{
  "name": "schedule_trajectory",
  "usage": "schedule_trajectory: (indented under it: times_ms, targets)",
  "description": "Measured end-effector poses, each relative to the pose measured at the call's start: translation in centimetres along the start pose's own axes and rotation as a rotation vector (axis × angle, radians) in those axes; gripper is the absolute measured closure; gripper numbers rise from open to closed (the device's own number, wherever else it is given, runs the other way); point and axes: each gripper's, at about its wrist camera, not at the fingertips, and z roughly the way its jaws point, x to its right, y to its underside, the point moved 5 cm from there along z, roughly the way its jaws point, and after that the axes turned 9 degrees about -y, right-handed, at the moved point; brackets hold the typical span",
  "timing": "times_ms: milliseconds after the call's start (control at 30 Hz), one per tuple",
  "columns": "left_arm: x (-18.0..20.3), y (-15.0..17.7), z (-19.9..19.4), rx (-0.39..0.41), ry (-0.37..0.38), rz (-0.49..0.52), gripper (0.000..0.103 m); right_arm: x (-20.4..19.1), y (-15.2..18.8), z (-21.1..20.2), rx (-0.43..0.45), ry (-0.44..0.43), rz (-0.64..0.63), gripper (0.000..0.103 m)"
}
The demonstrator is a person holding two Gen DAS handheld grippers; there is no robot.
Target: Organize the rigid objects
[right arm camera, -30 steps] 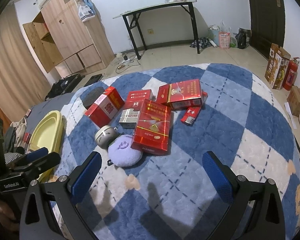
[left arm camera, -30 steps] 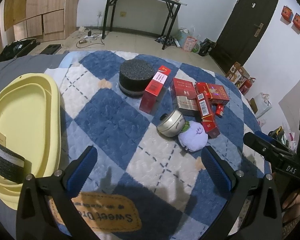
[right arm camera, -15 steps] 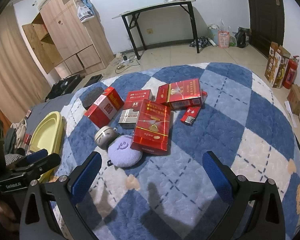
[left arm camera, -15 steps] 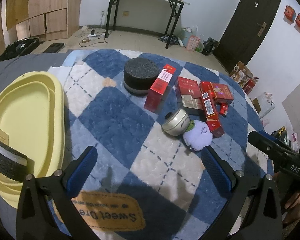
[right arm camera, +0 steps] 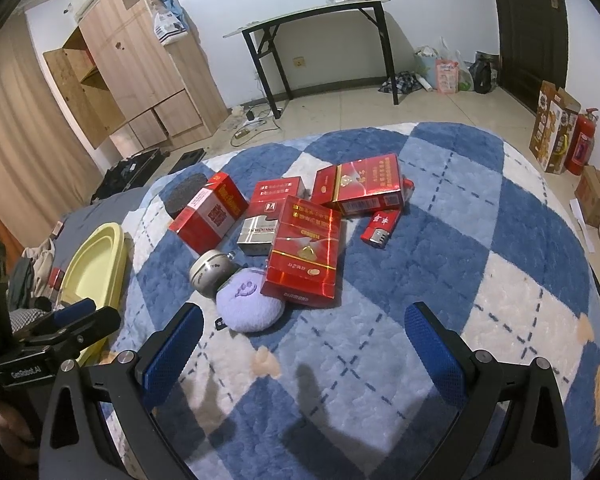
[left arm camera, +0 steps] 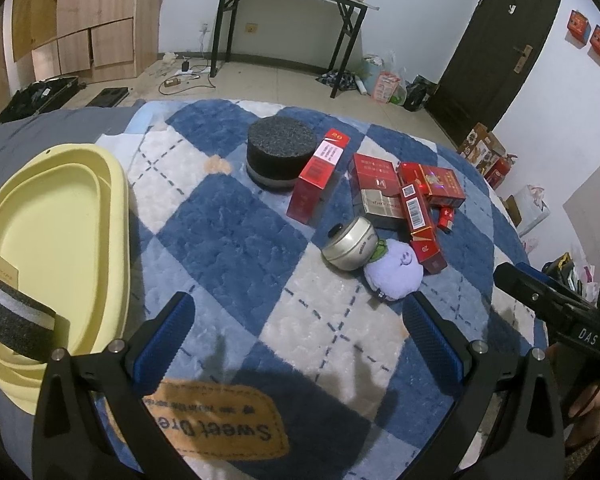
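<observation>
Several red boxes (right arm camera: 304,252) lie in a cluster on the blue checked rug (right arm camera: 440,264), with a silver round tin (right arm camera: 212,272), a purple plush (right arm camera: 248,300), a red lighter (right arm camera: 380,228) and a black round sponge (left arm camera: 282,152). A yellow tray (left arm camera: 52,216) at the left holds a black foam block (left arm camera: 20,326). My left gripper (left arm camera: 300,336) is open and empty, above the rug near the tray. My right gripper (right arm camera: 300,344) is open and empty, in front of the plush.
A black-legged table (right arm camera: 320,16) stands at the back wall. A wooden wardrobe (right arm camera: 140,64) is at the left and a dark door (left arm camera: 496,40) at the right. Cardboard boxes and a fire extinguisher (right arm camera: 580,144) stand on the floor by the rug's right edge.
My left gripper has drifted slightly back and left, so the objects sit a little farther right in its view. The right gripper has barely moved. Nothing was grasped.
</observation>
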Motion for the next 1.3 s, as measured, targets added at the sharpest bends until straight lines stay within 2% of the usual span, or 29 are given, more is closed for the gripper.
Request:
schedule_trajectory:
  times_ms: [500,667,833,933,1067,1167,1300]
  targets:
    - [-0.5,1.7,-1.0,0.025,-0.005,0.007,0.000,0.9,1.3,-1.2,0.016,0.024,0.010,0.000]
    - [-1.3,1.7,-1.5,0.022,0.014,-0.041,0.000,1.0,1.2,-2.6,0.044,0.015,0.028,0.000]
    - [-1.7,0.9,0.3,-0.024,0.045,-0.102,0.000,1.3,0.5,-2.7,0.064,0.005,0.031,0.000]
    - [-1.3,-0.3,1.4,-0.021,0.025,-0.071,0.000,2.1,-0.3,-2.2,0.079,0.002,0.046,0.000]
    - [0.1,-2.2,2.2,0.039,0.037,0.032,0.000,3.0,-1.2,0.0,0.062,-0.021,0.094,0.000]
    - [1.6,-4.4,2.9,0.114,0.089,0.102,0.000,2.4,-2.4,2.3,0.037,-0.105,0.100,0.000]
    - [2.9,-6.7,5.3,0.124,0.125,0.175,0.000,2.1,-3.5,4.6,0.021,-0.092,0.066,0.000]
